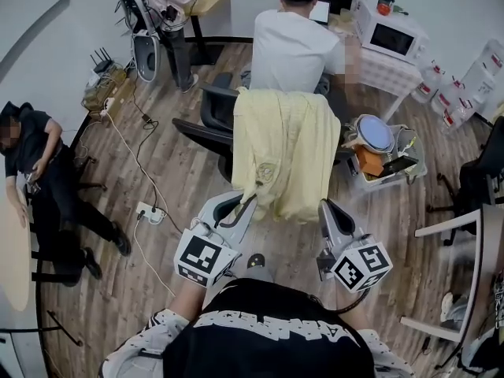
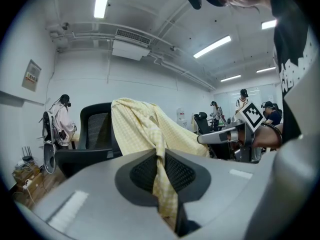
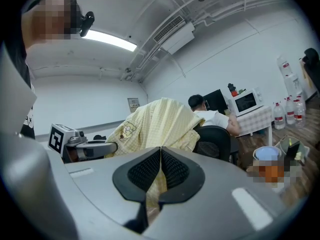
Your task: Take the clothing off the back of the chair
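A pale yellow checked garment [image 1: 287, 152] hangs over the back of a black mesh office chair [image 1: 216, 107] in the middle of the head view. My left gripper [image 1: 252, 202] is shut on the garment's lower left edge. My right gripper [image 1: 324, 206] is shut on its lower right edge. In the left gripper view a fold of the yellow cloth [image 2: 150, 129] runs down from the chair [image 2: 97, 129] into the closed left gripper [image 2: 161, 156]. In the right gripper view the garment [image 3: 160, 124] is pinched by the right gripper [image 3: 160, 154], with the chair [image 3: 215, 143] behind it.
A person in a white shirt [image 1: 295, 46] sits at a desk just beyond the chair. A microwave [image 1: 391, 36] stands at the back right and a cart of items [image 1: 386, 160] to the chair's right. A power strip [image 1: 150, 213] with cables lies on the floor left; another person [image 1: 39, 156] sits far left.
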A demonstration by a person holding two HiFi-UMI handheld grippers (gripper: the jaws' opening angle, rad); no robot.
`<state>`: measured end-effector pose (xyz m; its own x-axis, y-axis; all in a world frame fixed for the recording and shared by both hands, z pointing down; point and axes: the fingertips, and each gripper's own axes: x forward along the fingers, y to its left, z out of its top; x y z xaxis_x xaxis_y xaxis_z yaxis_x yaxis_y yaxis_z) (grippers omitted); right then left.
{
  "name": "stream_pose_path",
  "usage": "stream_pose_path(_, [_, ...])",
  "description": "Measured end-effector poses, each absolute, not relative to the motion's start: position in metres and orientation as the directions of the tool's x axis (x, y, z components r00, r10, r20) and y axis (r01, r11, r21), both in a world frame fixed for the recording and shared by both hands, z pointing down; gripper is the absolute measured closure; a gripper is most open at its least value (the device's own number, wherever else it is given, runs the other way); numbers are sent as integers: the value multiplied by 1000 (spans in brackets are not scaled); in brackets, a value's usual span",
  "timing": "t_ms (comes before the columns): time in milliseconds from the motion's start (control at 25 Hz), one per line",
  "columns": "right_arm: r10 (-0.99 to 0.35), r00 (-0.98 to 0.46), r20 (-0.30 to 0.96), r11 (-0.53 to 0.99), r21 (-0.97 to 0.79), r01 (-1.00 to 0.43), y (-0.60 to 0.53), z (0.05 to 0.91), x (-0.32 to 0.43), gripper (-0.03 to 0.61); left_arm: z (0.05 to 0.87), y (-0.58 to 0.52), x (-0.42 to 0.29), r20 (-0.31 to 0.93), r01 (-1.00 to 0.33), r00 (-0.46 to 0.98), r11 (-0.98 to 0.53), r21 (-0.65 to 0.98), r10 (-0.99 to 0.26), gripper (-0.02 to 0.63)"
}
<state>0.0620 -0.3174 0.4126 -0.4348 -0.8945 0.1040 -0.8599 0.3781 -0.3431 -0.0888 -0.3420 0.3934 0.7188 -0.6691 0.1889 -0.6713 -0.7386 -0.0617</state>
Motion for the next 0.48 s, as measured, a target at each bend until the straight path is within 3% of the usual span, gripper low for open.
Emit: stream_pose_path(480, [-887, -449, 108, 391, -341, -855, -316, 419, 62, 560, 400, -334, -82, 207, -638, 742, -766, -75, -638, 589])
